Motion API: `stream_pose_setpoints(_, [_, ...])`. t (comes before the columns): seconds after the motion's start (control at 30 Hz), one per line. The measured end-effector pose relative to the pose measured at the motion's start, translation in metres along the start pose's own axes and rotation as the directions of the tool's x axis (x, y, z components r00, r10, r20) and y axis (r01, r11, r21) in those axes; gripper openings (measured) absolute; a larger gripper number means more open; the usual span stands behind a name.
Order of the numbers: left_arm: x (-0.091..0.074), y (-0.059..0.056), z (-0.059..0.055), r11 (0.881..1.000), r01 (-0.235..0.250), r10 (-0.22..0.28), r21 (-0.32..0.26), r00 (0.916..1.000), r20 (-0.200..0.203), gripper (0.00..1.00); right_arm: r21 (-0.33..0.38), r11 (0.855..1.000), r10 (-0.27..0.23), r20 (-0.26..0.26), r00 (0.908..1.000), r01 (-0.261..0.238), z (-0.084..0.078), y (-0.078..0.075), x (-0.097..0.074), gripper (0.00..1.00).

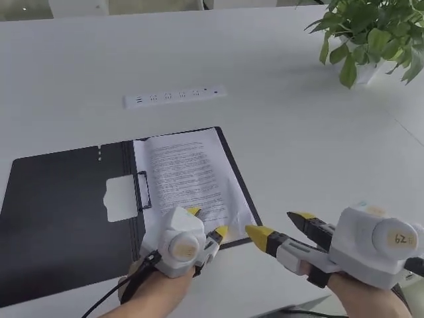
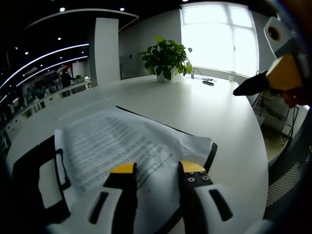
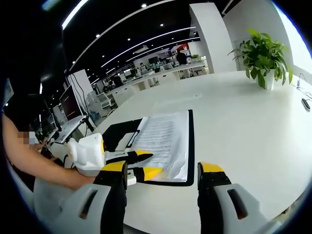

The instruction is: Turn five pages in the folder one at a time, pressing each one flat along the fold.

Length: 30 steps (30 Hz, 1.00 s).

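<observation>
Nearest the person, the left gripper [image 1: 207,222] sits over the near right corner of the top page [image 1: 187,173]. Its jaws are parted with nothing between them, and I cannot tell whether the tips touch the paper. At its 3 o'clock, just off the folder's edge above the bare table [image 1: 298,119], the right gripper [image 1: 281,225] hangs empty, its jaws spread wide too.

The folder [image 1: 59,212] lies open and flat ahead of both, with the black inner cover on the left and the printed sheets on the right under a clip [image 1: 142,190]. Its fold runs near to far, roughly 6 to 12 o'clock, and sits at about 10 o'clock from the left gripper. The left gripper is plainly the nearer to the page. I'd judge a turn must carry that corner from 3 towards 9 o'clock, across the fold. In the left gripper view the corner looks slightly lifted, which should help a pinch.

Farther off, a power strip [image 1: 173,97] lies at 12 o'clock and a potted plant [image 1: 371,33] at 2 o'clock.
</observation>
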State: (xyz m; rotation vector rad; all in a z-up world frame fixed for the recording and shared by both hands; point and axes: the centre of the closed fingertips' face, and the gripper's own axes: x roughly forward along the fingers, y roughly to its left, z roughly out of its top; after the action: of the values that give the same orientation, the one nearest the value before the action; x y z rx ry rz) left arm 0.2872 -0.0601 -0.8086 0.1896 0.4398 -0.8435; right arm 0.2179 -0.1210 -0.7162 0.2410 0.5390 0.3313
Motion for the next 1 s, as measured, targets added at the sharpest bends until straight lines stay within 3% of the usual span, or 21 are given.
stream_pose_setpoints(0.07, [0.000,0.002,0.000,1.000,-0.011,0.011,0.001,0.9999,0.000,0.24,-0.005,1.000,0.003,-0.004,1.0000,-0.003,0.000,-0.001,0.002,0.57])
stream_pose_setpoints(0.13, [0.001,0.012,0.000,0.999,-0.042,0.041,-0.014,0.9991,-0.007,0.16,-0.008,1.000,0.003,-0.012,0.9999,-0.003,-0.002,-0.001,0.003,0.57])
stream_pose_setpoints(0.2, [0.002,0.017,-0.001,0.999,-0.037,0.038,0.015,0.9991,-0.018,0.09,-0.010,1.000,0.002,-0.013,0.9999,-0.002,-0.002,-0.002,0.004,0.56])
stream_pose_setpoints(0.33, [0.001,0.015,-0.002,0.999,-0.033,0.034,0.039,0.9992,-0.023,0.08,-0.013,1.000,0.009,-0.025,0.9996,-0.009,-0.003,-0.001,0.011,0.55])
stream_pose_setpoints(0.5, [0.001,0.016,-0.001,0.998,-0.050,0.051,0.039,0.9984,-0.023,0.05,0.009,1.000,0.017,-0.086,0.9961,-0.016,-0.012,-0.002,0.028,0.53])
stream_pose_setpoints(0.57, [0.001,0.017,-0.001,0.998,-0.052,0.053,0.046,0.9983,-0.025,0.04,0.006,1.000,0.012,-0.137,0.9906,-0.012,-0.020,-0.003,0.035,0.51])
stream_pose_setpoints(0.7, [0.001,0.017,-0.001,0.997,-0.055,0.057,0.045,0.9980,-0.029,0.03,0.013,1.000,0.010,-0.184,0.9828,-0.008,-0.030,-0.006,0.048,0.46])
stream_pose_setpoints(1.0, [0.000,0.017,-0.001,0.997,-0.062,0.064,0.045,0.9975,-0.031,0.03,0.097,0.995,-0.004,-0.214,0.9768,0.025,-0.040,-0.015,0.064,0.32])
